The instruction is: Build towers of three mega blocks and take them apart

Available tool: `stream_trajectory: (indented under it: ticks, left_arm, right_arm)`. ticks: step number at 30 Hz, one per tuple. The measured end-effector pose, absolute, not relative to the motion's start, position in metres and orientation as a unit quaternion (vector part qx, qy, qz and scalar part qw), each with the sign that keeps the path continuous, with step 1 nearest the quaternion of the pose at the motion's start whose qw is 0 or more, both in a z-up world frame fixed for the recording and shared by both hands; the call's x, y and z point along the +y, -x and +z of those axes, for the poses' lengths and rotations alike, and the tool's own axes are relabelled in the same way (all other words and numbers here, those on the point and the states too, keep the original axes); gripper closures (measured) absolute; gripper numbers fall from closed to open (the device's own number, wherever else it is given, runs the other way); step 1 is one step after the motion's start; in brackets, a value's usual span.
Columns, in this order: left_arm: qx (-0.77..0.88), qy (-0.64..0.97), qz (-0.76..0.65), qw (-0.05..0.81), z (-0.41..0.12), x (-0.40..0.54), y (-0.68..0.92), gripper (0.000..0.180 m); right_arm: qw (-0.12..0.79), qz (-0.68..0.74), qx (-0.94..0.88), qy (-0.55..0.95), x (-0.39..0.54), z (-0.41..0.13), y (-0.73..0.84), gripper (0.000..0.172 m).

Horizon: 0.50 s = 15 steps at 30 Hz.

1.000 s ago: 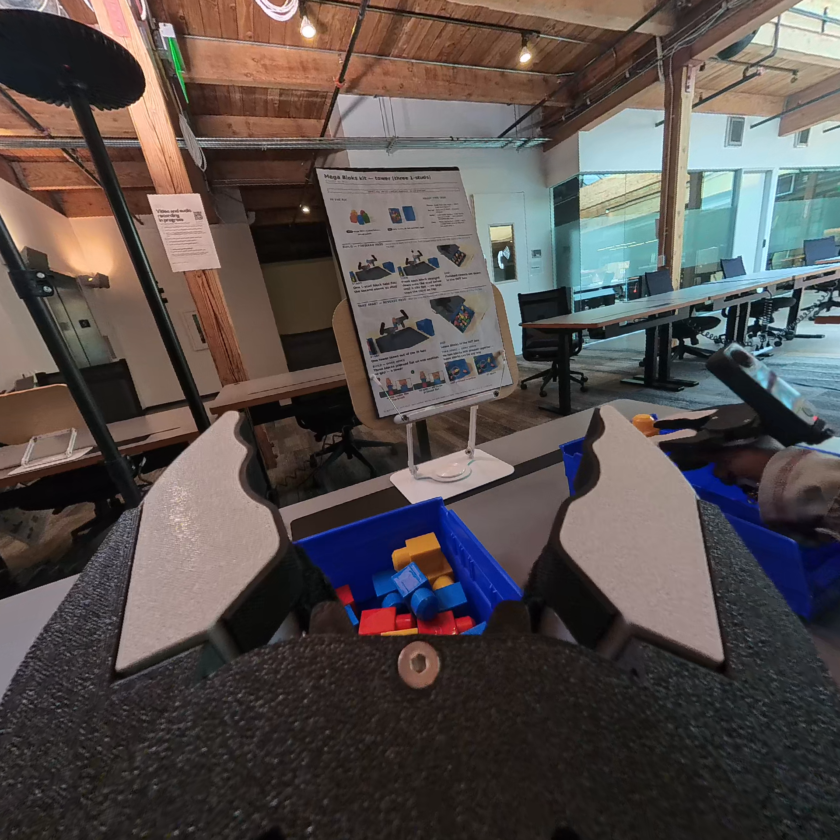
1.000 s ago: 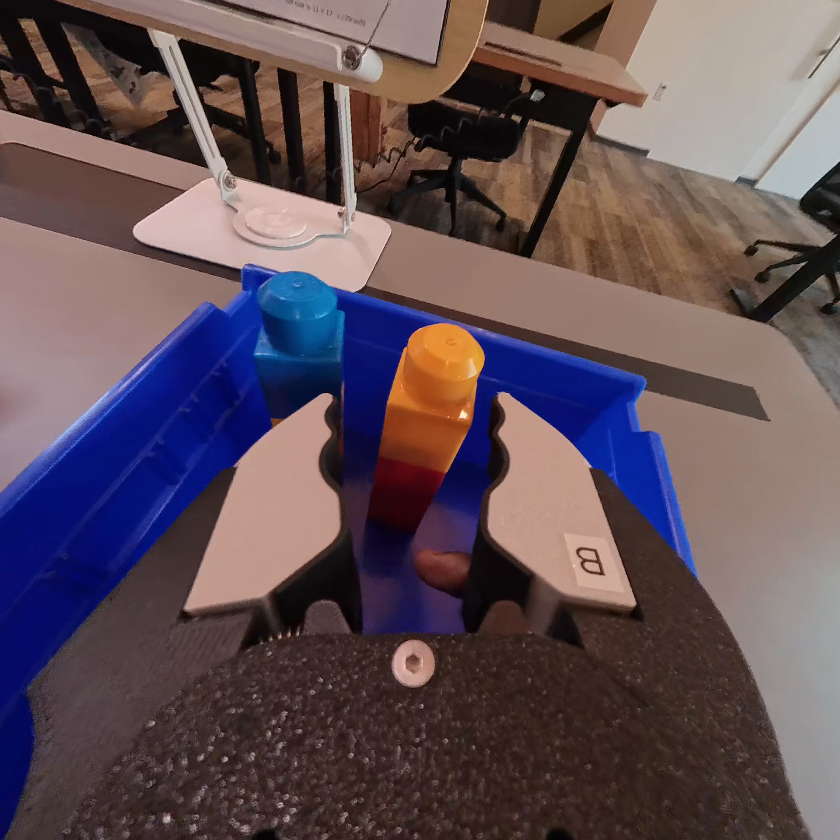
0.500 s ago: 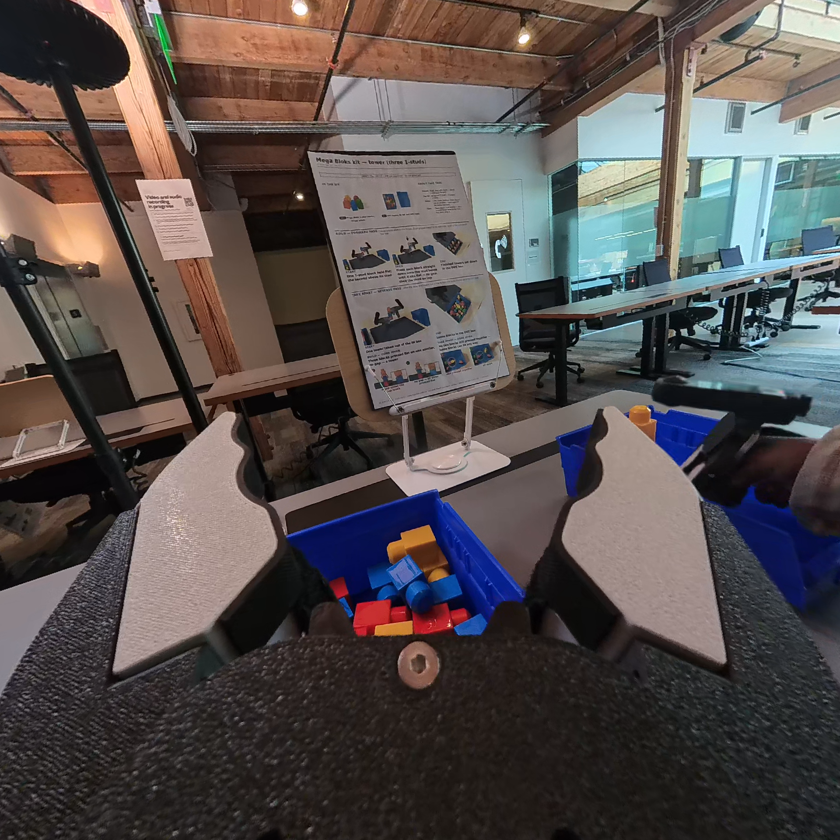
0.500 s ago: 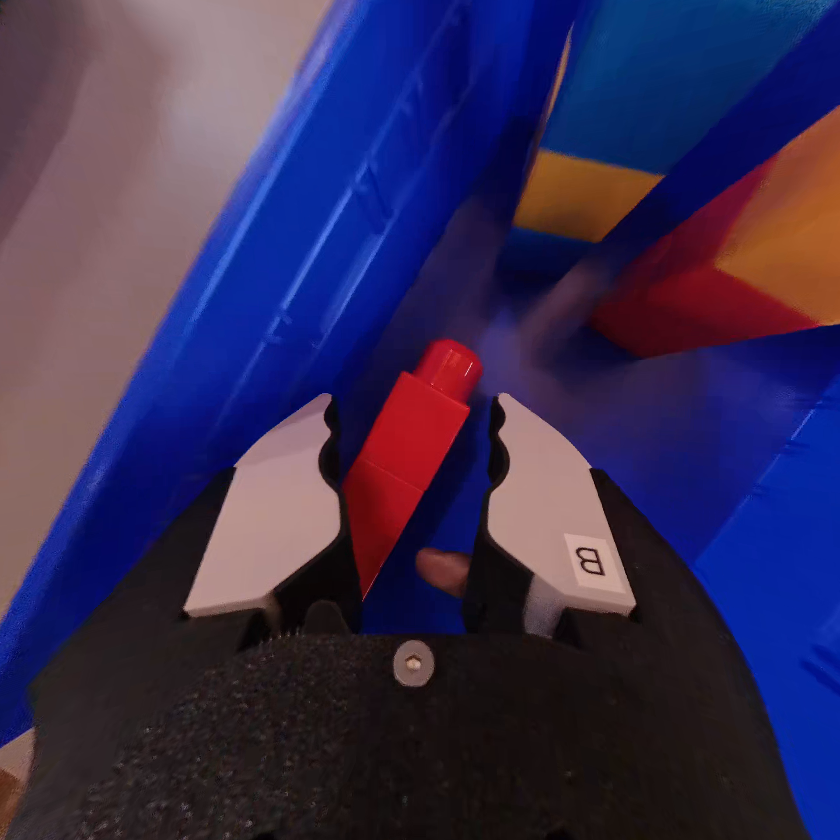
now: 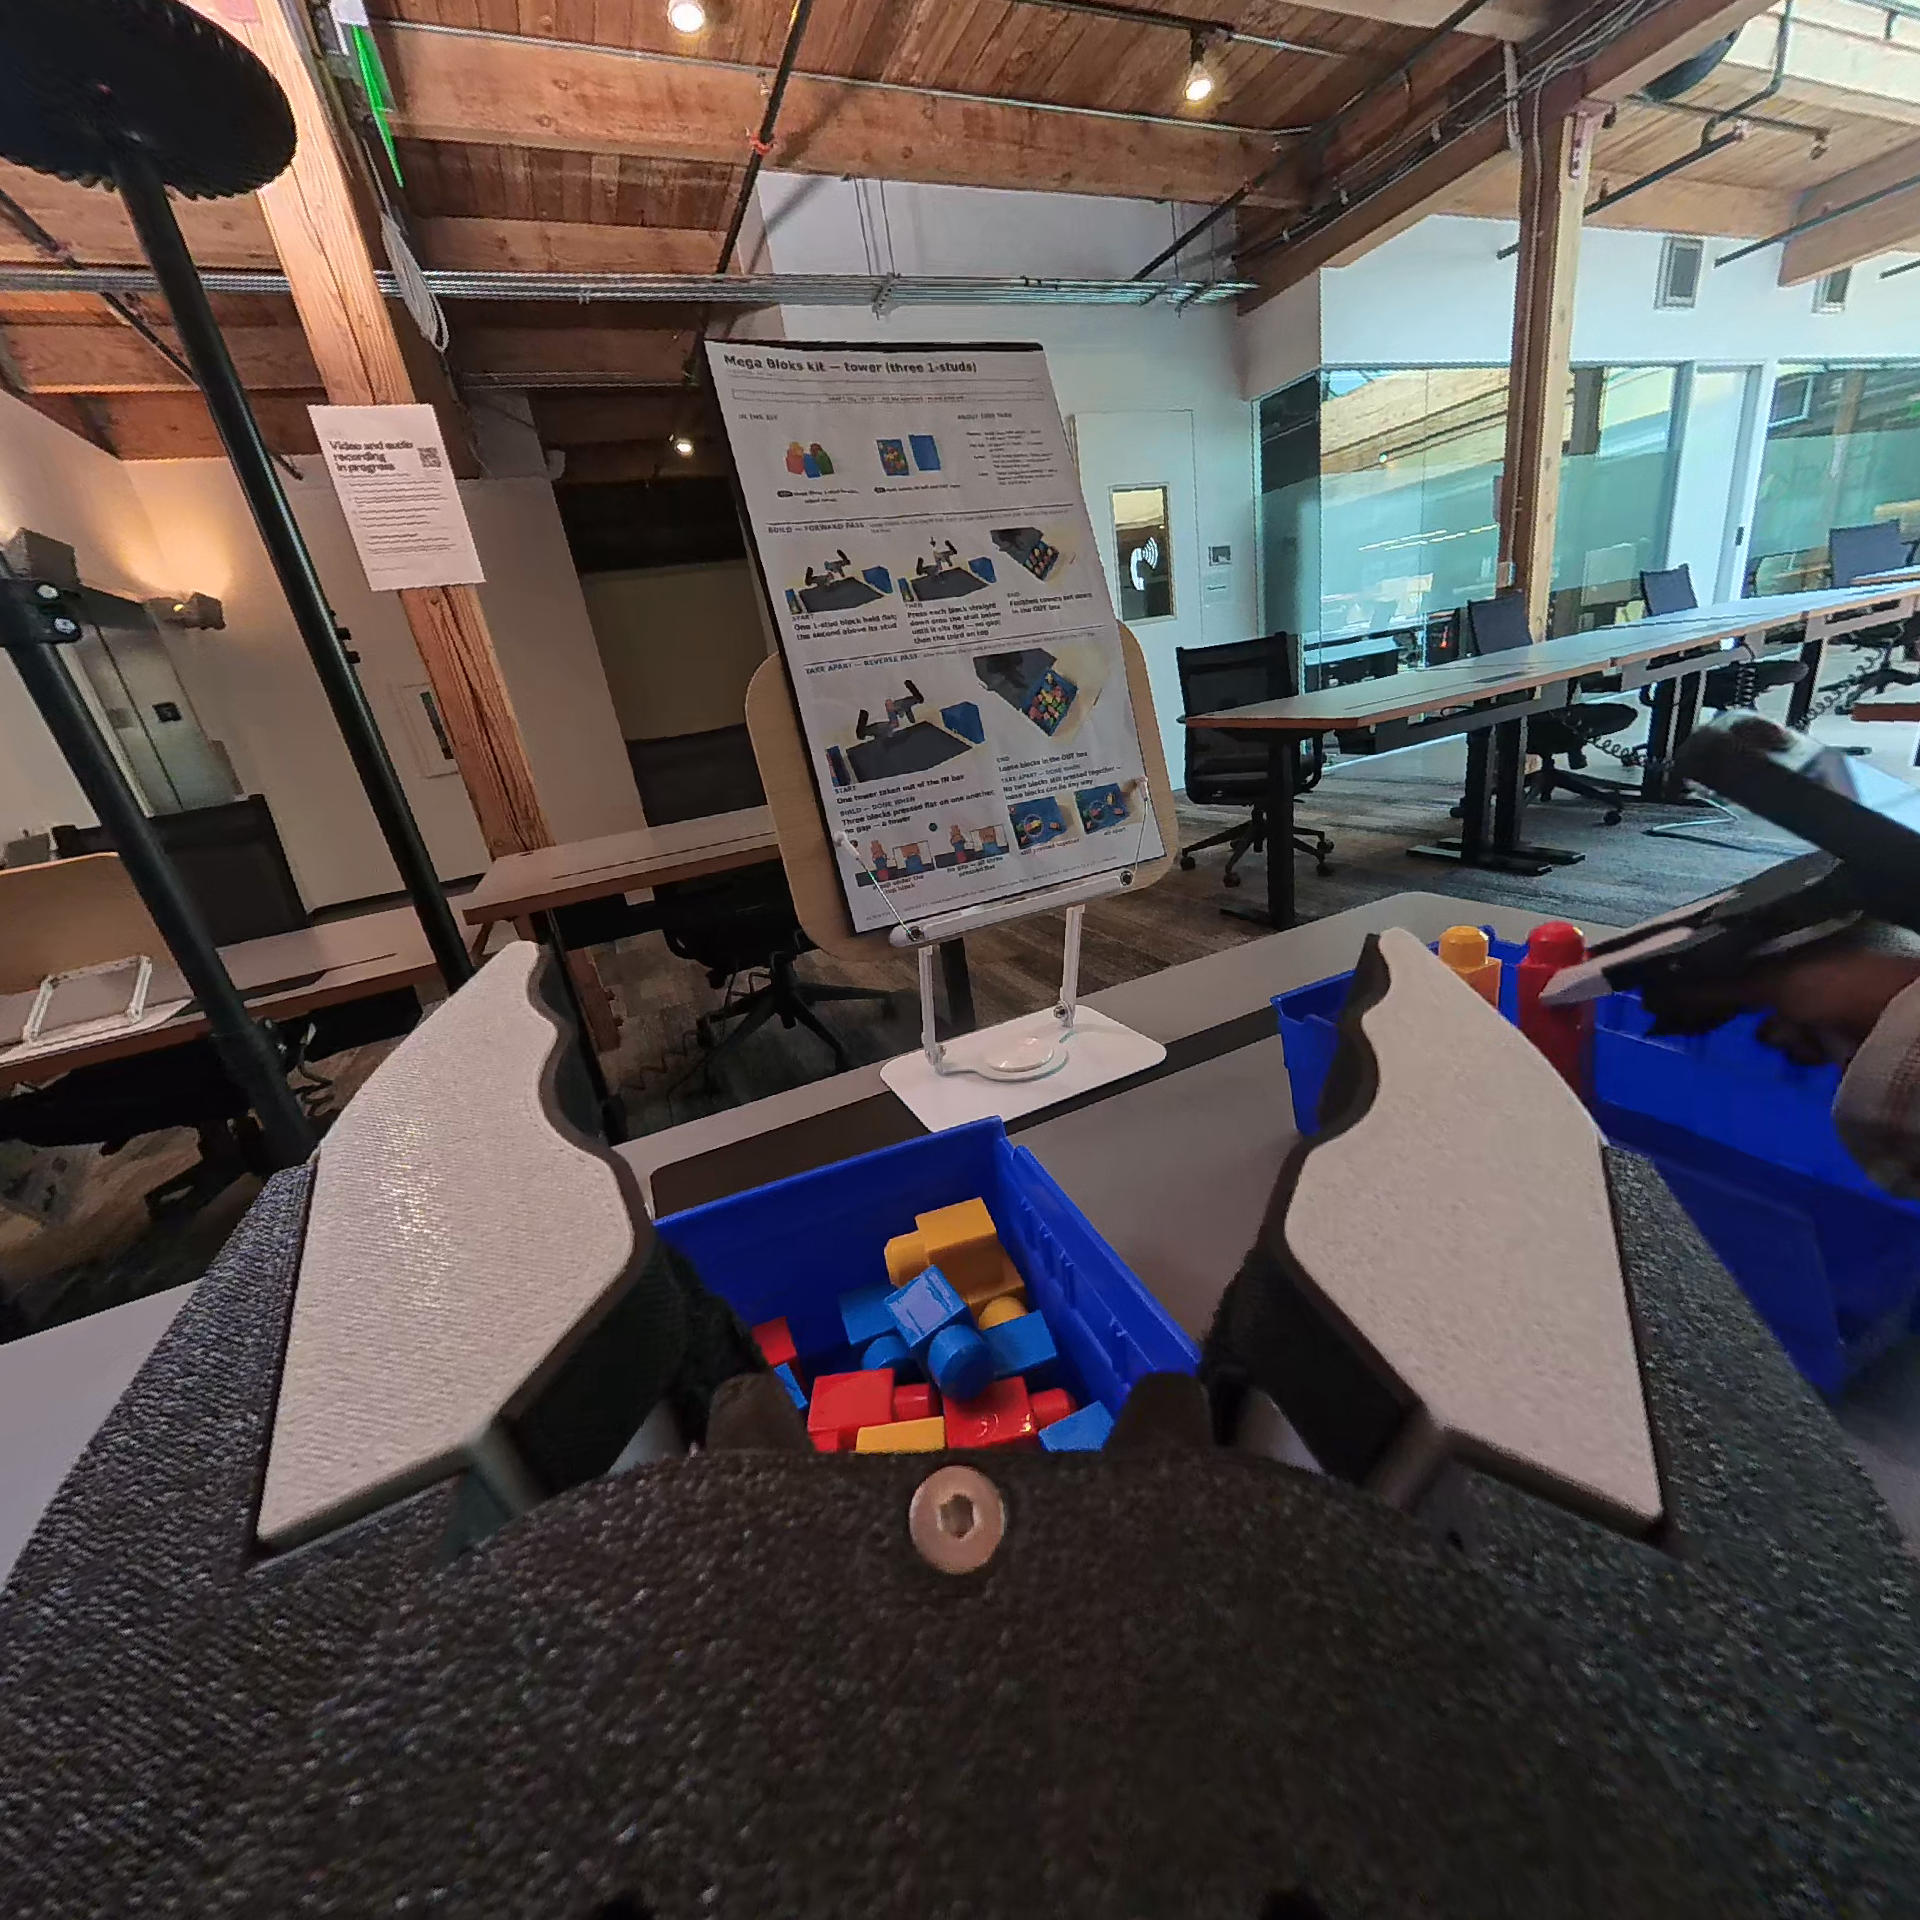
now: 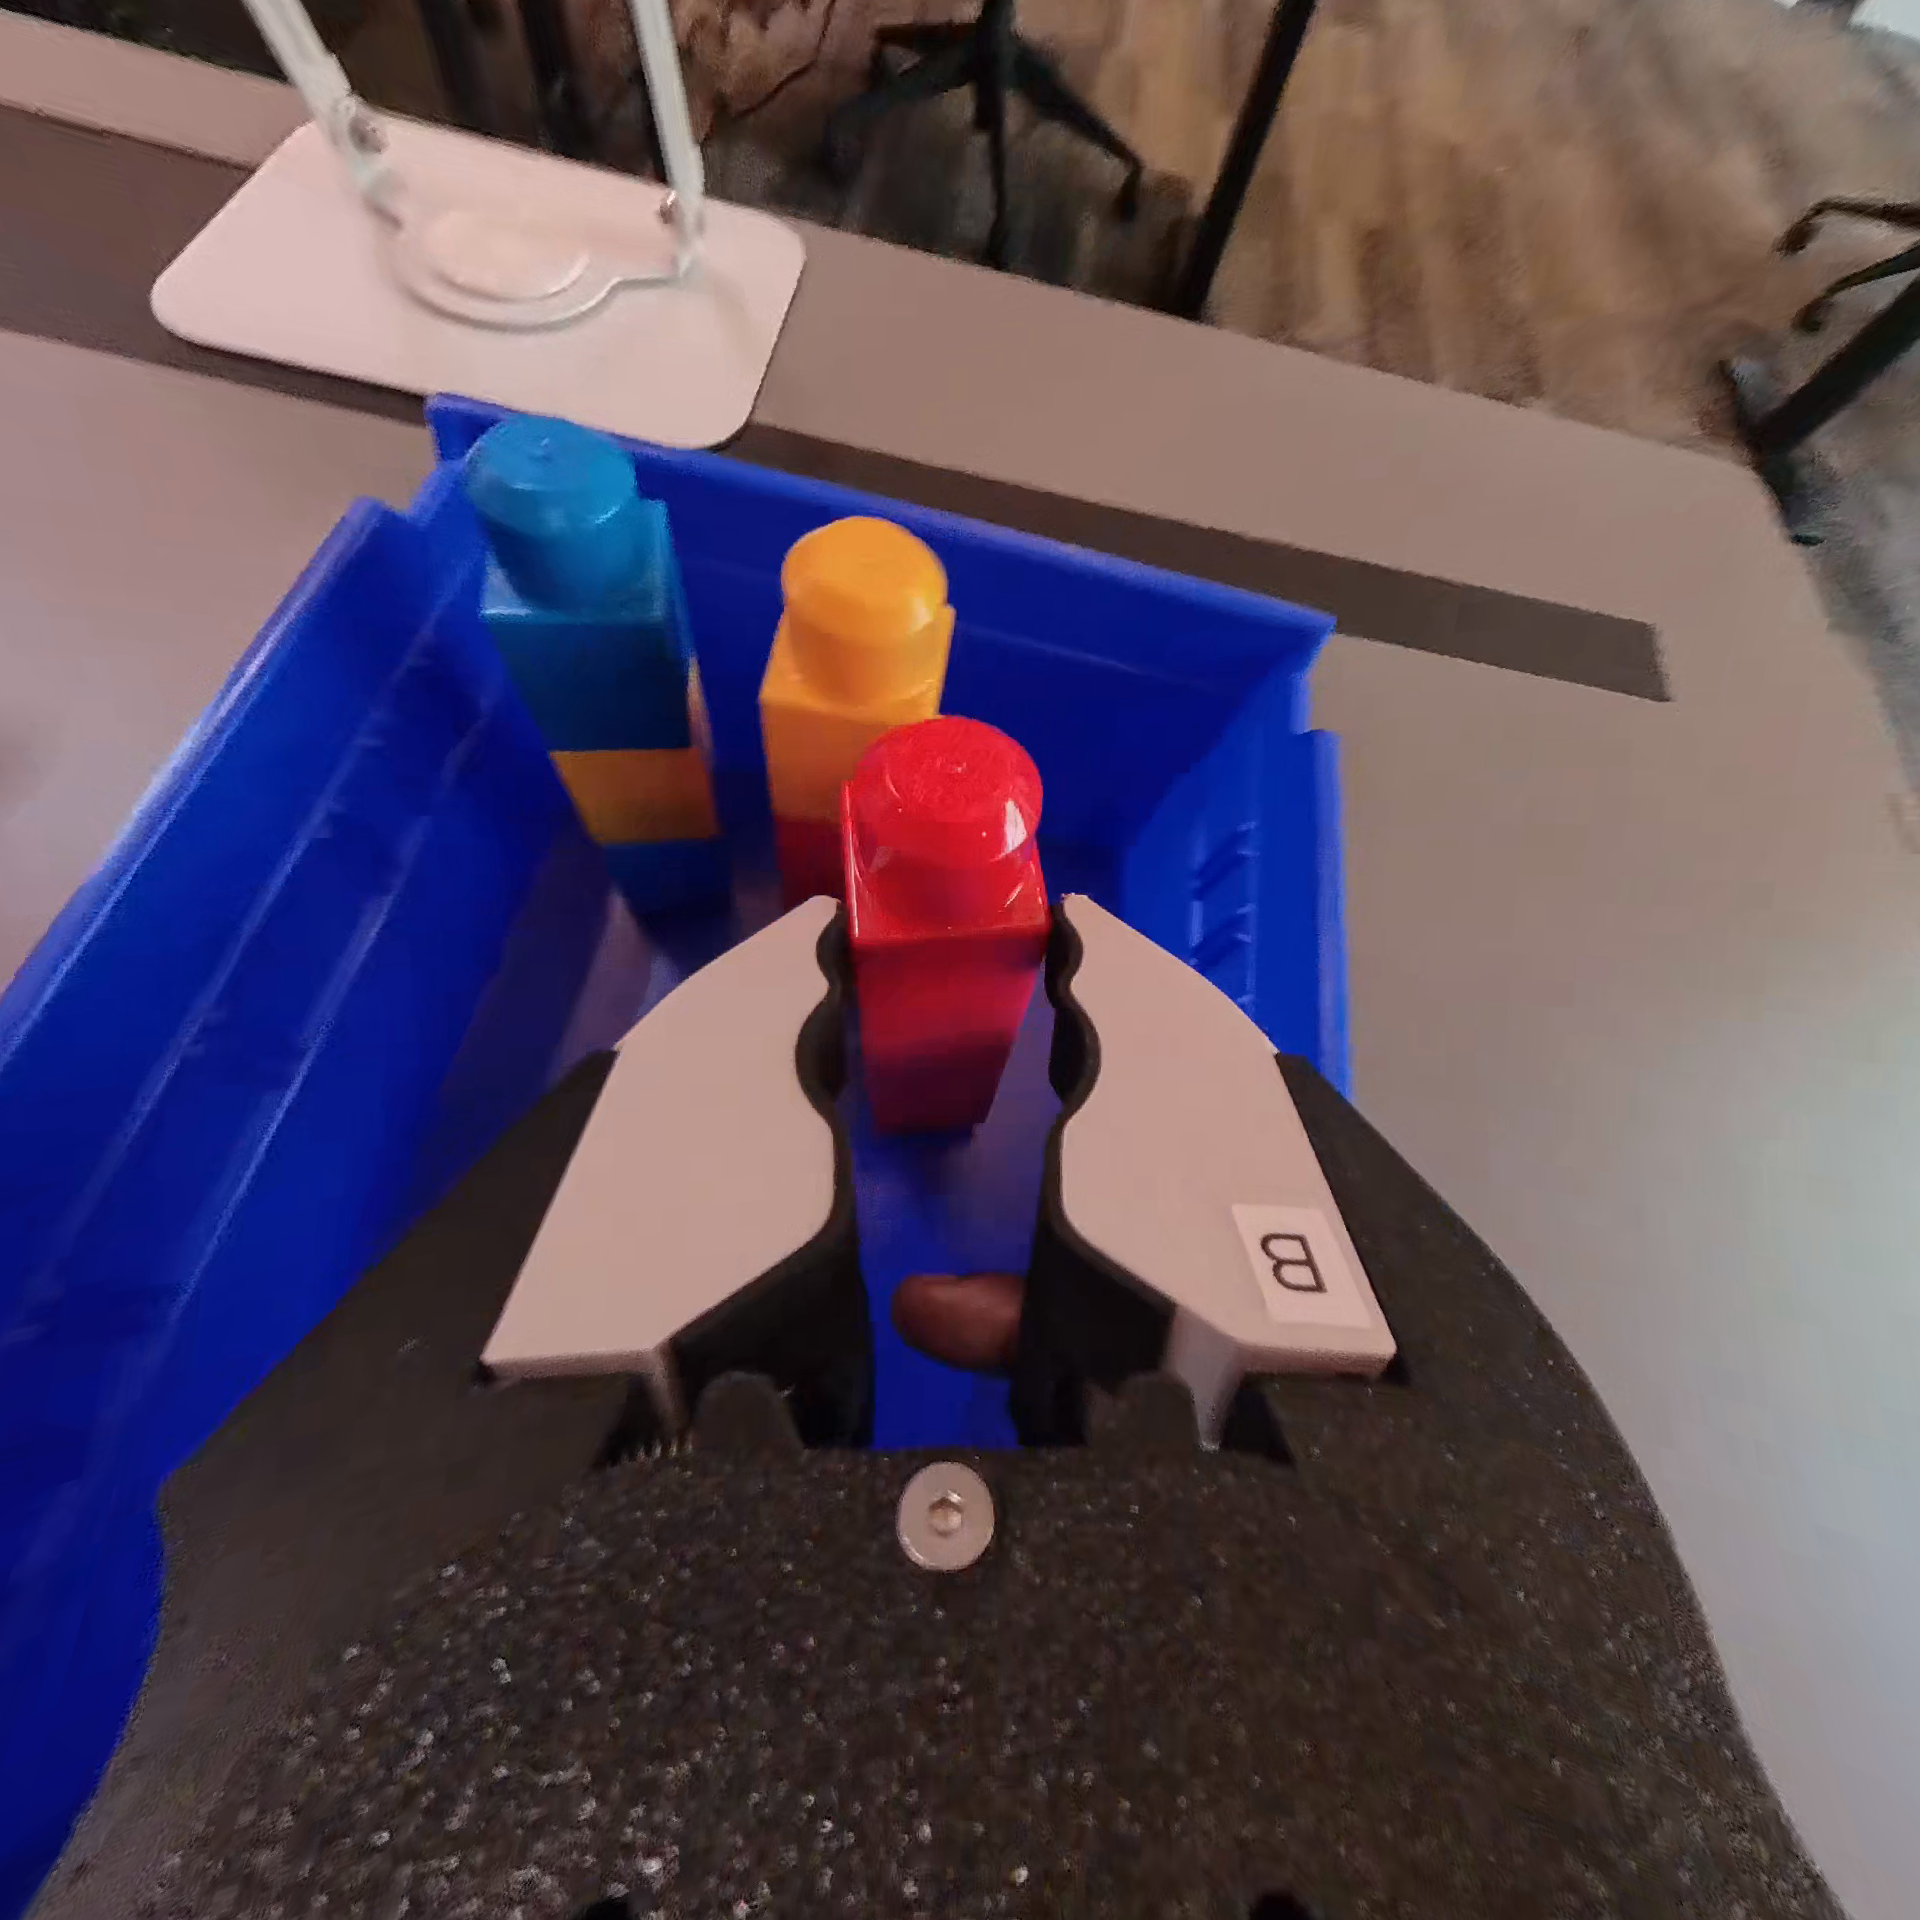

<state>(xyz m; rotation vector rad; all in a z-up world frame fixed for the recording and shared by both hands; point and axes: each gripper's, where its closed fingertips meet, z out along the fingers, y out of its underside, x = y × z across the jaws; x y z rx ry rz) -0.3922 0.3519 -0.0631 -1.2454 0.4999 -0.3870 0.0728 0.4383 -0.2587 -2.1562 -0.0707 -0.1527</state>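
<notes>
- Between the two grey fingers of the right tool (image 6: 945,935) stands a red-topped tower (image 6: 940,914) of stacked blocks; both pads sit against its opposite side faces, so the tool is clamped on it, just below the stud.
- That tower has its long axis upright, stud at the top, with its lower part shading darker toward the bin floor; whether its base rests on the floor cannot be told.
- Just beyond it, closer to the far wall of the blue bin (image 6: 260,935), stand two more upright towers: one topped orange over red (image 6: 852,665), and to its left one stacked blue, yellow, blue (image 6: 592,665). Both point their studs upward and stand apart from the tool.
- This bin sits near the far edge of the grey tabletop (image 6: 1507,935), with the white base of a document stand (image 6: 478,270) just past its far left corner.
- On the other side, the left tool (image 5: 956,1039) has its fingers spread wide apart, with nothing between them.
- Below that gap, a second blue bin (image 5: 1091,1268) holds a loose heap of red, blue and yellow blocks (image 5: 935,1340), lying at mixed angles.
- From the left wrist view, the right tool shows at the right edge, reaching over the first bin, with the red tower's stud beside the orange one.
- An instruction sheet (image 5: 914,623) is propped on the stand beyond the bins.
</notes>
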Motion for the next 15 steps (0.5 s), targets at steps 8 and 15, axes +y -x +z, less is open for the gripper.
stream_trajectory:
  ticks: [8, 15]
  left_arm:
    - [0.229, 0.572, -0.179, 0.767, -0.062, 0.350, 0.394, 0.045]
    - [0.231, 0.574, -0.178, 0.765, -0.062, 0.348, 0.394, 0.045]
  right_arm:
    - [0.533, -0.096, 0.039, 0.840, 0.450, -0.248, -0.101, 0.136]
    - [0.524, -0.081, 0.062, 0.846, 0.461, -0.263, -0.104, 0.136]
